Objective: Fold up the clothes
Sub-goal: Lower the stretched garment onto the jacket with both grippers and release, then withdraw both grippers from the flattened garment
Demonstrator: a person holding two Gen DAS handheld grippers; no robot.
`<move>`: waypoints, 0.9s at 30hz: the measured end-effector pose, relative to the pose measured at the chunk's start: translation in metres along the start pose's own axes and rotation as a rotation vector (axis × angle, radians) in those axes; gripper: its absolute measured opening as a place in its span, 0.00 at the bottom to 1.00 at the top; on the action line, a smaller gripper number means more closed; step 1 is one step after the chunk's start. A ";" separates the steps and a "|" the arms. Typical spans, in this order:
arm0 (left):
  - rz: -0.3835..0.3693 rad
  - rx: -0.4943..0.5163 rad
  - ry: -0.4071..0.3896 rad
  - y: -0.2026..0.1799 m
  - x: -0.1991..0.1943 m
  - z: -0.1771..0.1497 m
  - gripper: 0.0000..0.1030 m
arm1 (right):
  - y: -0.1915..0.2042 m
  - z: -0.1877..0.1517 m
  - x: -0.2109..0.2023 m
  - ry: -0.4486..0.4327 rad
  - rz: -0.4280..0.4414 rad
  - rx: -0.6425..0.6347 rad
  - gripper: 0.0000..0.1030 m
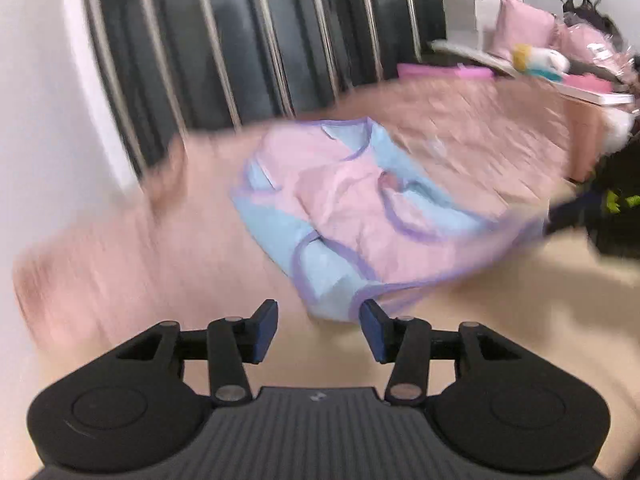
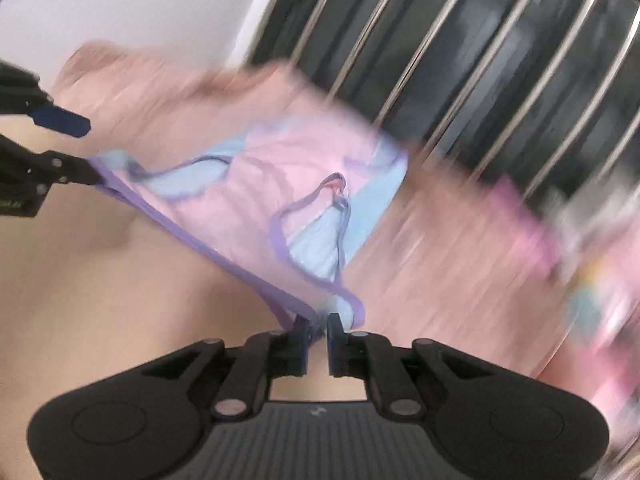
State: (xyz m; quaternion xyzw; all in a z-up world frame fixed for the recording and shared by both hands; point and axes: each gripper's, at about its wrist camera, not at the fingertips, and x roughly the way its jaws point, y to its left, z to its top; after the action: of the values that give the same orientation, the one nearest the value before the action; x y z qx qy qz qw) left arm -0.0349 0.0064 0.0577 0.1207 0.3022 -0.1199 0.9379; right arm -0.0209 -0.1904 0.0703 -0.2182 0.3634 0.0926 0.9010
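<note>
From my left claw (image 1: 319, 322), the fingers stand spread with nothing between them; the little garment (image 1: 360, 208), pink and pale blue with purple edging, lies crumpled on the pinkish bedcover (image 1: 120, 248) just beyond the tips, its near hem close to my right-hand finger (image 1: 374, 330), though blur keeps me from saying whether they touch. Far right, pink bags (image 1: 524, 28) and boxes sit on the bed's far edge, with dark railings (image 1: 240, 40) behind. From my right claw (image 2: 318, 326), the fingers are nearly together with a thin gap, and the garment's (image 2: 256, 184) purple hem (image 2: 224, 256) runs right down to the tips; whether the pads pinch it I cannot tell. The cloth stretches away to the far left, where my other claw (image 2: 86, 150) stands parted at its corner.
</note>
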 end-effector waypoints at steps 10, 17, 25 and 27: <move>-0.040 -0.286 0.035 0.028 -0.011 -0.010 0.72 | -0.011 -0.084 -0.052 -0.115 0.132 0.394 0.36; -0.018 -0.411 0.087 0.019 0.054 -0.002 0.49 | -0.020 -0.050 0.022 -0.086 0.046 0.536 0.35; 0.023 -0.341 0.085 0.009 0.052 -0.018 0.05 | 0.005 -0.049 0.026 -0.061 0.068 0.414 0.05; 0.009 -0.360 0.084 0.010 0.041 -0.026 0.04 | 0.003 -0.057 0.017 -0.054 0.086 0.400 0.04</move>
State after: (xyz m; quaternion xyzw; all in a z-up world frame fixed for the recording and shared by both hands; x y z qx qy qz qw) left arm -0.0135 0.0174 0.0148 -0.0428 0.3570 -0.0547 0.9315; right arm -0.0448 -0.2144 0.0209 -0.0165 0.3591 0.0626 0.9310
